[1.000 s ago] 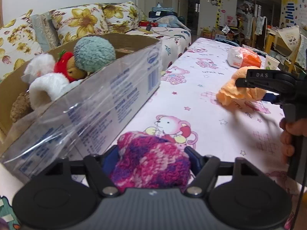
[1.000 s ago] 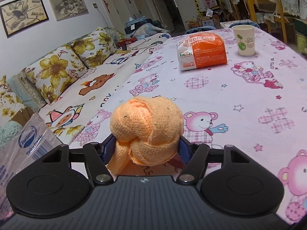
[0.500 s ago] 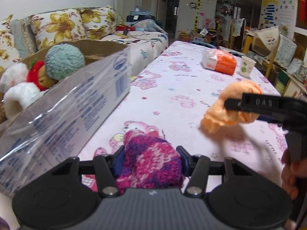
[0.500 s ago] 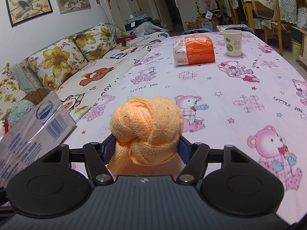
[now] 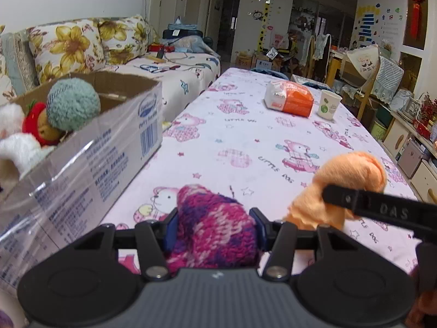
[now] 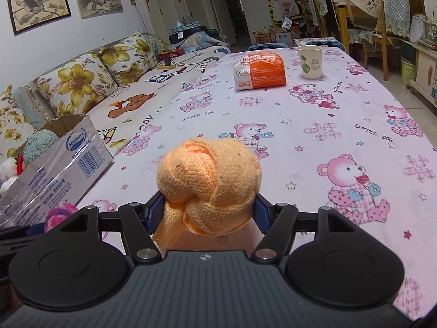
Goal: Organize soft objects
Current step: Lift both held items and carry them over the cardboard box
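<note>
A: What is in the left tongs (image 5: 213, 225)?

B: A knitted ball (image 5: 214, 228) of chunky pink, purple and white yarn, rounded and fuzzy. The jaws have just been closing on it, and now the blue pads press into both its sides.

A: And the right tongs (image 6: 209, 207)?

B: Clamped on an orange cloth (image 6: 209, 183) tied into a fat knot, coarse open weave, with a loose tail hanging below the jaws. From the left view that cloth sits to the right of the left tongs and a little ahead of them.

A: Where do the soft things go?

B: A cardboard box (image 5: 117, 147) stands on the desk (image 5: 245, 142), left of and just beside the left tongs, its near side covered in glossy, wrinkled plastic film. Inside lie a teal woolly ball (image 5: 73, 108), a red and brown plush toy (image 5: 38, 128) and white fluffy pieces (image 5: 20, 150).

A: Anything ahead of the tongs?

B: Far ahead on the pink bear-print cloth lie an orange and white pack (image 6: 259, 72) and a paper cup (image 6: 310, 61), close together.

A: What differs from a second ago?

B: The knitted ball looks squeezed narrower. The right tongs have drawn nearer the left ones, so the box now shows in the right view, and the pack and cup look farther off.
</note>
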The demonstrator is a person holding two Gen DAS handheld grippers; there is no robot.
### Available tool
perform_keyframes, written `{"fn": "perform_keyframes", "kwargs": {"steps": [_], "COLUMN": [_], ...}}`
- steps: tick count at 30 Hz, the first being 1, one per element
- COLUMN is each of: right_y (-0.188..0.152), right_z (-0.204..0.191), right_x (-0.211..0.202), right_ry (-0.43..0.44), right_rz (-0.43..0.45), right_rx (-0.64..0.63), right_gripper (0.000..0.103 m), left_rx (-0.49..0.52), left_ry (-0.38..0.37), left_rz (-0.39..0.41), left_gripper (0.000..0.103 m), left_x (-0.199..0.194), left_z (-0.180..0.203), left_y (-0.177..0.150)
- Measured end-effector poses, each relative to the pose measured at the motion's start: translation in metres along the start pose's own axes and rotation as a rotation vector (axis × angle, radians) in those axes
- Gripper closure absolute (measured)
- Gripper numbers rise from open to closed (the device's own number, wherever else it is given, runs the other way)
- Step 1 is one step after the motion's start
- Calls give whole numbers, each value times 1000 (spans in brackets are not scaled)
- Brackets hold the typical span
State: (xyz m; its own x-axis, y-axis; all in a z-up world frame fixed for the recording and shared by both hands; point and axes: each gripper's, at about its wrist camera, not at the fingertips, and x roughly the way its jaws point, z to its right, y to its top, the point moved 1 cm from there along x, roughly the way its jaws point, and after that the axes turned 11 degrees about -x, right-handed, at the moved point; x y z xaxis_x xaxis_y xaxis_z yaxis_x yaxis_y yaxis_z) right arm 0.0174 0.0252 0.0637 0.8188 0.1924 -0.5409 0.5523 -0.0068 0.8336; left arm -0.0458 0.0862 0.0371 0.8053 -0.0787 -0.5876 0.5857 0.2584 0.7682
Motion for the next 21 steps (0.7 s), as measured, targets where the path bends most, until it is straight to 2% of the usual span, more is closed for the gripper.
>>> {"fn": "perform_keyframes", "kwargs": {"steps": [21], "right_y": [-2], "right_z": [-17], "right_x": [-46], "right_ry": [-16], "right_rz": [46], "right_rx": [-46], "right_gripper": [22], "left_rx": [42], "left_ry": [-17], "left_rz": [139], "left_gripper": [51], "left_x": [-29], "left_z": [-6], "left_y": [26]}}
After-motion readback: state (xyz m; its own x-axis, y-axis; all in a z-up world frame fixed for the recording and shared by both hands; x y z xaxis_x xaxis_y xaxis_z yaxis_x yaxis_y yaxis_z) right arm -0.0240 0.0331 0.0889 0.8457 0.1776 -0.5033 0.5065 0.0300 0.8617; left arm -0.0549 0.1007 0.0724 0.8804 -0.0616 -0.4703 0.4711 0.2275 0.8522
